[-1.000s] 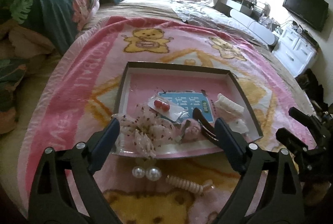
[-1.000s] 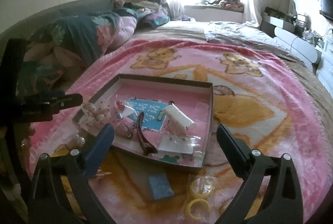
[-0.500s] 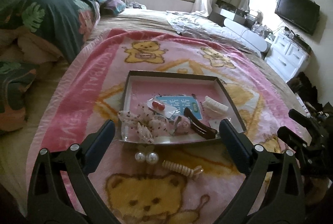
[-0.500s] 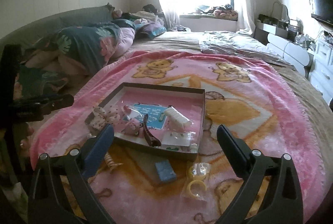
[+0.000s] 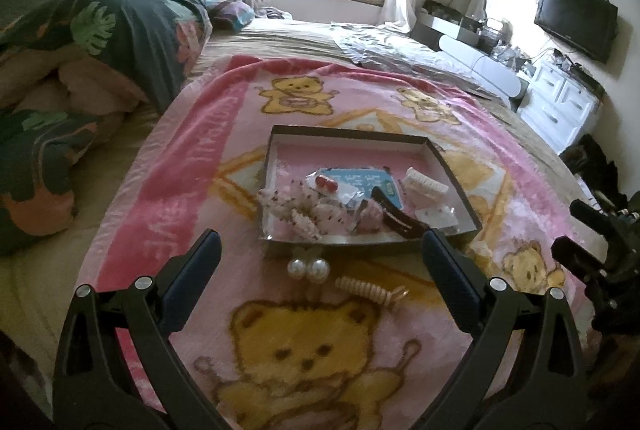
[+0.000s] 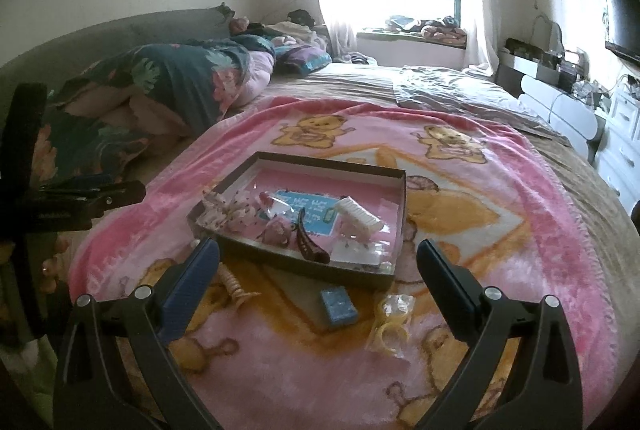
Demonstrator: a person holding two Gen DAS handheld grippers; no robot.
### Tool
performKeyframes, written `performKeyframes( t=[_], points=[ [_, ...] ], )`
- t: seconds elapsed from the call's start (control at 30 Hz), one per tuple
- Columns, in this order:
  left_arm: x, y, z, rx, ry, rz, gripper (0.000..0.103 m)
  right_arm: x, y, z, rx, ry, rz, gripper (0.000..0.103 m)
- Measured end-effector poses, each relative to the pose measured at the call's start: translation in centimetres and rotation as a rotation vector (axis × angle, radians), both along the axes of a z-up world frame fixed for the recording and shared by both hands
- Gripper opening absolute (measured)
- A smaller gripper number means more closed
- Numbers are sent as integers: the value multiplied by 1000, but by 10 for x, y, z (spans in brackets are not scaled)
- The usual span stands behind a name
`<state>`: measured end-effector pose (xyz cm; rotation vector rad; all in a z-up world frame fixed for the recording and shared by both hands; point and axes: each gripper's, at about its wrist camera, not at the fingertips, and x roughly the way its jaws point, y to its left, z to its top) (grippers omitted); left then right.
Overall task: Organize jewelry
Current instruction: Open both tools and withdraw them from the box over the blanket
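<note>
A shallow dark-rimmed box [image 5: 352,132] [image 6: 332,164] lies on the pink bear blanket and holds hair clips, a frilly scrunchie [image 5: 298,208], red earrings and a blue card. In front of it lie two pearl balls [image 5: 309,268], a beige spiral hair tie [image 5: 366,290] [image 6: 231,284], a small blue box [image 6: 338,305] and yellow rings in a clear bag [image 6: 391,326]. My left gripper [image 5: 320,266] hangs open above the pearls, nothing between its fingers. My right gripper [image 6: 318,276] is open too, over the box's near edge, holding nothing.
The blanket [image 5: 180,166] covers a bed. A heap of leaf-patterned bedding [image 5: 100,42] lies at the left. White drawers [image 5: 560,102] and a wall television [image 5: 576,18] stand at the right. The other gripper shows at each view's edge [image 5: 600,250] [image 6: 60,202].
Both grippers have drawn back and risen from the box, so it looks smaller and farther. More of the blanket and the loose items in front show. Both stay open and hold nothing.
</note>
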<state>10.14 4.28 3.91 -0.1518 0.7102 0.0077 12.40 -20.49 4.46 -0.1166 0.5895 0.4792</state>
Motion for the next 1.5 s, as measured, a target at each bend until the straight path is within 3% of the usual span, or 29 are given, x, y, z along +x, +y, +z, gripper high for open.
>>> performKeyframes(
  t=[0.6, 1.07, 1.5],
  points=[
    [-31, 11, -24, 41, 50, 33, 93, -25, 2, -19, -36, 39, 42, 98],
    [-32, -2, -49, 55, 113, -6, 93, -29, 3, -42, -70, 90, 62, 98],
    [-24, -20, -95, -12, 234, -100, 93, -19, -13, -76, -81, 164, 38, 98]
  ],
)
